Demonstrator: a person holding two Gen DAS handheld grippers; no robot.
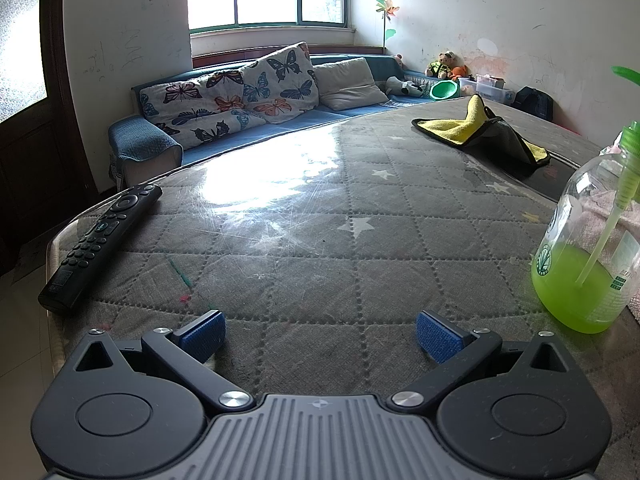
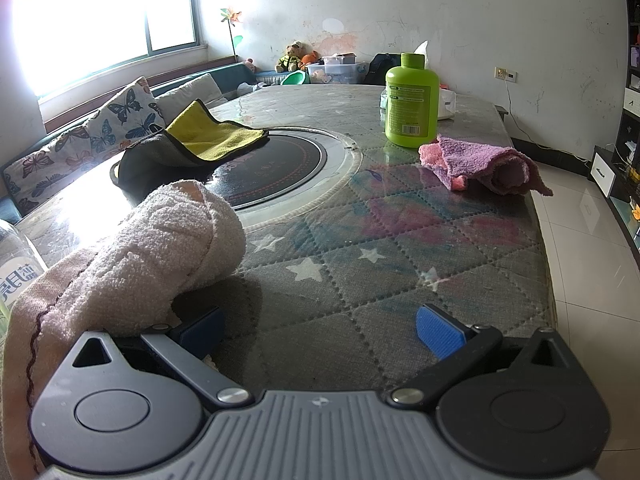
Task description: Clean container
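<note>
Nothing is gripped yet: my left claw (image 1: 318, 338) and right claw (image 2: 320, 336) both gape empty over the quilted counter (image 1: 320, 240), so I judge reaching right for the near clear pump bottle of green liquid (image 1: 588, 240) comes first.

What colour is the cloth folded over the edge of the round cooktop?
The cloth is yellow on one face, dark grey on the other, with black edging. The right wrist view shows it best.

Worktop (image 1: 304, 248): quilted grey cloth under a glossy, scratched clear sheet | clear plastic bottle (image 1: 588, 240), smooth | matt green plastic bottle (image 2: 411, 100) | fluffy cream terry towel (image 2: 160, 240) | pink-purple towel (image 2: 488, 164), rough pile | yellow-grey microfibre cloth (image 2: 192, 140) | glossy black hob (image 2: 276, 168) | matt black plastic remote (image 1: 102, 240).
</note>
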